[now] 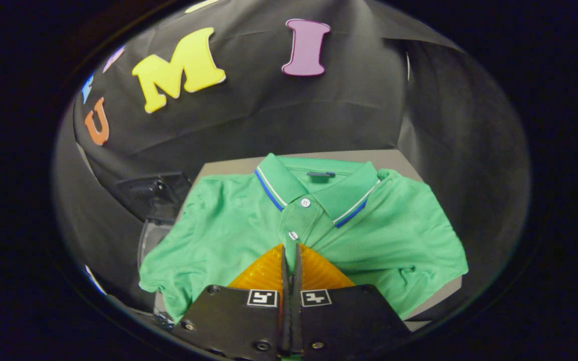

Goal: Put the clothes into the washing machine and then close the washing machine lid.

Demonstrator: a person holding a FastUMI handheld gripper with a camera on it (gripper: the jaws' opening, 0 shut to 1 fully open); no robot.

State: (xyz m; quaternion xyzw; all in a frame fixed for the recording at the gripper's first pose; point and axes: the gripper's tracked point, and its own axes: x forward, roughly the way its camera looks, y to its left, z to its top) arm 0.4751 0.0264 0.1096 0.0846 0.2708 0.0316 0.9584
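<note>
One green polo shirt point(249, 235) covers grey table point(399, 160), tongs point(291, 250) pinching it.

The polo shirt point(229, 235) is a soft knitted cloth with a matt, finely textured face, creased and rumpled at the sleeves; its collar point(314, 193) is a firmer ribbed knit edged with smooth woven stripes, and its small buttons point(305, 202) look like glossy plastic. It lies on a table point(394, 160) with a smooth, matt top. To the left, the washing machine point(156, 198) shows hard, glossy plastic, partly see-through, catching highlights. The gripper point(291, 255), its fingers pressed together with a fold of the shirt's placket between them, has ridged, slightly shiny pads point(264, 273) and a matt body.
</note>
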